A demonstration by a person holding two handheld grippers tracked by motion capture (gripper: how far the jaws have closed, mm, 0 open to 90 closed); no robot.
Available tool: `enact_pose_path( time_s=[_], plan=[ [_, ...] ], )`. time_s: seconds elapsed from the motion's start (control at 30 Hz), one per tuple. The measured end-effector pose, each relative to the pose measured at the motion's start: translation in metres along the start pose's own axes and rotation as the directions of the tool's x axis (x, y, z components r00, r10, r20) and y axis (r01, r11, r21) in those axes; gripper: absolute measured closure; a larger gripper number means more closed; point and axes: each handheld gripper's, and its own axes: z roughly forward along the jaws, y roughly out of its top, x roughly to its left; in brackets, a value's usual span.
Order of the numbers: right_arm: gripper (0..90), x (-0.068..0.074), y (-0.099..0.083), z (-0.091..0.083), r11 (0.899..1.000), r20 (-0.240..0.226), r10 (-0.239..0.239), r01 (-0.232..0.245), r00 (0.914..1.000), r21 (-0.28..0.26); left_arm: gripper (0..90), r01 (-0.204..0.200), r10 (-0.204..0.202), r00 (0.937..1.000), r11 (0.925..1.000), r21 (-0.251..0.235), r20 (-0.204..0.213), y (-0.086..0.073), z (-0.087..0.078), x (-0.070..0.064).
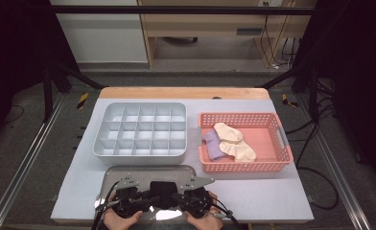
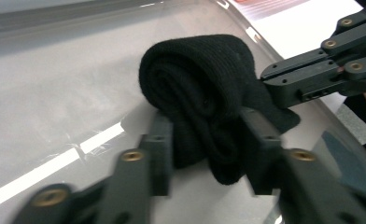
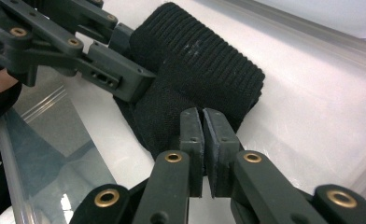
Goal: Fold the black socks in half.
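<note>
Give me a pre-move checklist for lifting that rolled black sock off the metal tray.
1. Left gripper around the rolled black sock, one jaw on each side: ok.
2. Right gripper pinching the sock's loose edge, jaws nearly together: ok, though how much cloth it holds cannot be told.
3. Roll intact, not unwinding: ok.
4. Sock resting on the metal tray, not yet lifted: ok.
5. Grey divided organizer has open cells: ok.
6. Pink basket holds a cream sock and a purple one, apart from the tray: ok.
</note>
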Motion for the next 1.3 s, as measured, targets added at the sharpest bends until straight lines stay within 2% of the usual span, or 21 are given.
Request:
enact_pose_path(
  time_s=[0.1, 0.23, 0.33, 0.5, 0.6, 0.67, 0.83, 1.03, 1.17, 1.3],
  plan=[
    [85.9, 0.0, 0.0, -0.001, 1.0, -0.003, 0.001, -0.001, 1.0, -0.008, 69.0, -0.011, 0.011, 0.9999, 0.9999, -0.007, -0.011, 0.001, -0.002, -0.004],
    [83.2, -0.001, 0.002, -0.008, 0.999, -0.003, 0.002, -0.002, 1.0, -0.042, 70.4, -0.02, 0.02, 0.9998, 0.9993, -0.032, -0.006, 0.003, -0.005, -0.008],
    [80.4, -0.003, 0.004, -0.016, 0.996, 0.0, -0.006, 0.006, 1.0, -0.091, 70.6, -0.035, 0.035, 0.9994, 0.9974, -0.063, -0.007, 0.007, -0.012, -0.012],
    [72.4, -0.013, 0.008, -0.038, 0.986, 0.044, 0.007, 0.0, 0.999, -0.166, 70.5, -0.077, 0.074, 0.9969, 0.992, -0.101, -0.026, 0.016, -0.027, -0.016],
    [66.4, -0.022, 0.005, -0.049, 0.985, 0.105, 0.015, 0.003, 0.9944, -0.173, 70.5, -0.097, 0.093, 0.9945, 0.9896, -0.106, -0.05, 0.021, -0.034, -0.016],
    [63.8, -0.028, 0.002, -0.055, 0.986, 0.133, 0.023, 0.0, 0.9908, -0.169, 70.5, -0.098, 0.093, 0.9944, 0.9892, -0.109, -0.05, 0.023, -0.037, -0.015],
    [57.3, -0.043, -0.008, -0.072, 0.989, 0.211, 0.041, -0.009, 0.9766, -0.15, 70.4, -0.112, 0.106, 0.9925, 0.9883, -0.103, -0.061, 0.029, -0.045, -0.013],
    [53.3, -0.057, -0.019, -0.088, 0.989, 0.277, 0.071, -0.032, 0.9583, -0.142, 70.3, -0.12, 0.113, 0.9911, 0.9864, -0.112, -0.071, 0.036, -0.055, -0.009],
    [52.1, -0.066, -0.028, -0.1, 0.99, 0.334, 0.082, -0.037, 0.9388, -0.14, 70.3, -0.118, 0.109, 0.9909, 0.9861, -0.117, -0.08, 0.04, -0.063, -0.004],
    [51.6, -0.075, -0.038, -0.112, 0.988, 0.375, 0.111, -0.06, 0.9203, -0.144, 70.3, -0.118, 0.105, 0.9899, 0.9838, -0.135, -0.095, 0.045, -0.074, 0.001]
  ],
)
